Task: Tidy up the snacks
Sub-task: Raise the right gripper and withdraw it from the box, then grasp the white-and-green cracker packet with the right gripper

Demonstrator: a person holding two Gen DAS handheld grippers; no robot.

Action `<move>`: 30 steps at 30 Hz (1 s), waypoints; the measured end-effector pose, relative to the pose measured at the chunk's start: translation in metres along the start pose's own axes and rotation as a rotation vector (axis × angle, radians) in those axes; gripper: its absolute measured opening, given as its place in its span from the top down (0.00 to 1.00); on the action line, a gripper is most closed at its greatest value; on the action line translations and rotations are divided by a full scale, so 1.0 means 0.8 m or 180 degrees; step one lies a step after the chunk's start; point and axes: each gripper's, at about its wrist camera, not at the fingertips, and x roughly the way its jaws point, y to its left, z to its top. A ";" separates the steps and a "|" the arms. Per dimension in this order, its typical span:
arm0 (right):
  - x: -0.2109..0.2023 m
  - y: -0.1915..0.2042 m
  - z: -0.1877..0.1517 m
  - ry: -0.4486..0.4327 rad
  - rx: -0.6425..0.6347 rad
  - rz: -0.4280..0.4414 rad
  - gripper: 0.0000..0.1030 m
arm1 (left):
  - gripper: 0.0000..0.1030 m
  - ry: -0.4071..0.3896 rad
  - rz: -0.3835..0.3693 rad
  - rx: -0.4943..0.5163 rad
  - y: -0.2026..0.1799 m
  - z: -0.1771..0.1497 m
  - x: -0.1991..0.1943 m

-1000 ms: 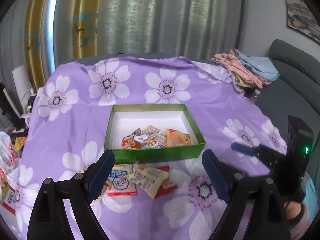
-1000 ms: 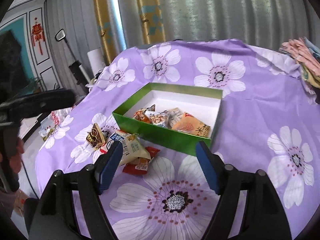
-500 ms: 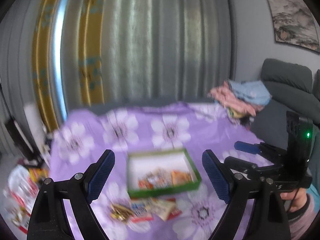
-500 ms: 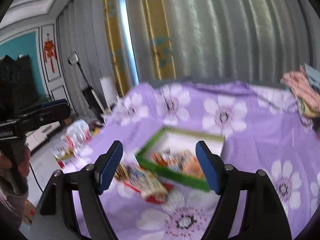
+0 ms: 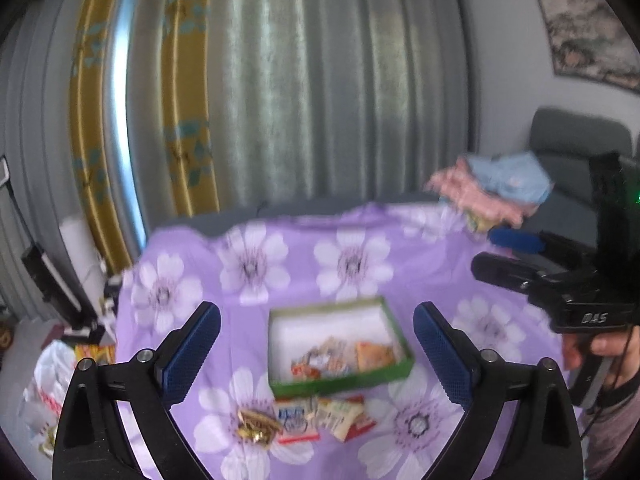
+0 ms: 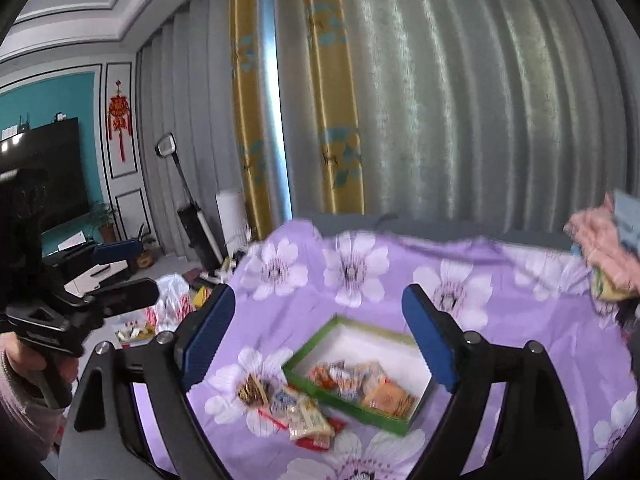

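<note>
Snacks (image 5: 320,420) lie in two groups on the purple flowered cloth (image 5: 352,264) covering the surface: several packets sit inside the green box (image 5: 340,382) with its white floor, and a loose cluster lies just in front of the box's near wall, with a gold-wrapped piece (image 5: 256,428) at its left end. Compared with a second ago, both views sit much higher and farther back: the box, which filled the middle of each picture then, now looks small and low between the blue pads, and the grey and gold curtains (image 5: 280,100) take up most of the frame. The packets themselves lie where they lay before, in the box and in front of it. The left tongs (image 5: 316,354) are spread with nothing between them, and their jaws are opening wider than before. The right tongs (image 6: 320,338) are likewise spread and empty, their jaws opening too. In the left view the right tongs show at the right edge, carried in a hand (image 5: 600,350) well above the cloth. A pile of pink and blue clothes (image 5: 492,192) rests at the far right corner of the cloth. Both pictures are slightly blurred.
</note>
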 end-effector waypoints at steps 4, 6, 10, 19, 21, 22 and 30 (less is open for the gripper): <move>0.047 -0.014 -0.056 0.0388 0.0022 -0.0076 0.15 | 0.06 0.0402 0.0052 -0.0157 0.010 -0.048 0.067; 0.067 -0.017 -0.081 0.0540 0.0003 -0.0095 0.15 | 0.06 0.0545 0.0064 -0.0216 0.013 -0.071 0.091; 0.113 -0.020 -0.136 0.0869 -0.0055 -0.0122 0.15 | 0.06 0.0846 0.0053 -0.0438 0.022 -0.122 0.148; 0.204 -0.021 -0.241 0.1568 -0.0322 0.0082 0.21 | 0.06 0.1363 -0.0229 -0.1189 0.032 -0.207 0.220; 0.219 -0.020 -0.253 0.1646 -0.0367 0.0191 0.24 | 0.06 0.1395 -0.0281 -0.1293 0.034 -0.215 0.225; 0.226 -0.019 -0.260 0.1683 -0.0403 0.0260 0.27 | 0.06 0.1400 -0.0317 -0.1365 0.035 -0.219 0.228; 0.269 -0.012 -0.285 0.1941 -0.0627 0.0495 0.39 | 0.22 0.1550 -0.0439 -0.1529 0.035 -0.242 0.257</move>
